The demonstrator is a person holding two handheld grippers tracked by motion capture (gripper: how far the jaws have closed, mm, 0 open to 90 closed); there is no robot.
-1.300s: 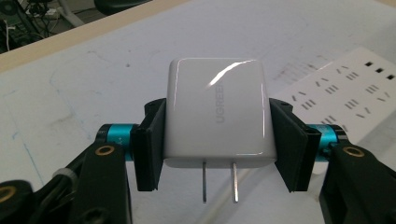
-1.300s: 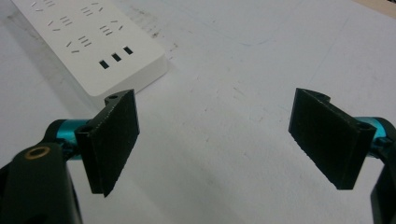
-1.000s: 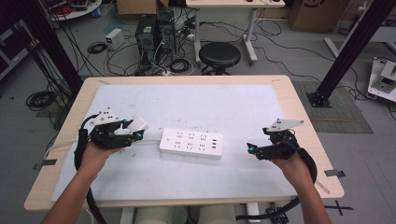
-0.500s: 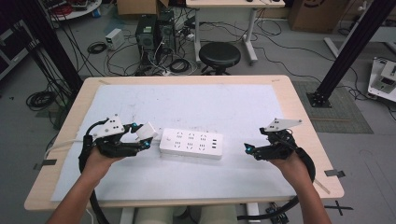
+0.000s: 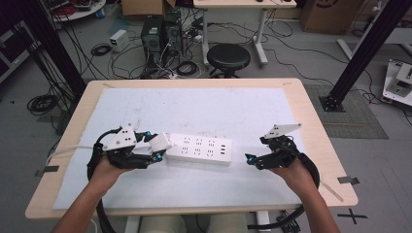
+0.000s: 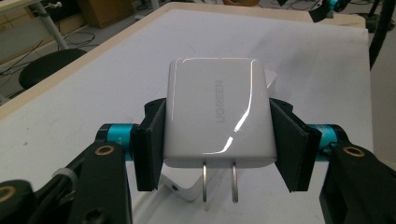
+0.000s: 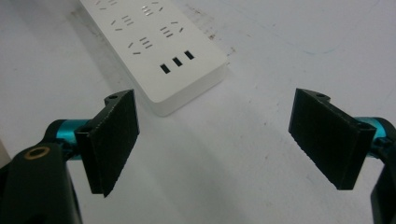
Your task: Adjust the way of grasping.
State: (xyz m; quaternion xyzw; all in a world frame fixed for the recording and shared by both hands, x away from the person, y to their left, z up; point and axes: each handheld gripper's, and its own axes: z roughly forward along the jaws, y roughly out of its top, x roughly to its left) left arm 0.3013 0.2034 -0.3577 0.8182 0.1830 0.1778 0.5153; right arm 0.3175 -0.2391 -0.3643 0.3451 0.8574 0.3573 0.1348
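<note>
At nine o'clock of the power strip [image 5: 199, 149], the left gripper [image 5: 156, 148] pinches the charger [image 6: 218, 113]; tilted prongs could miss the slots, while the right gripper [image 5: 252, 160] stays spread, leaving the strip unbraced

We see a grey floor [image 5: 291, 58] strewn with cables [image 5: 41, 103], a black round stool [image 5: 228, 57], computer towers [image 5: 158, 31], and a second desk [image 5: 233, 4] behind our table [image 5: 194, 83].
</note>
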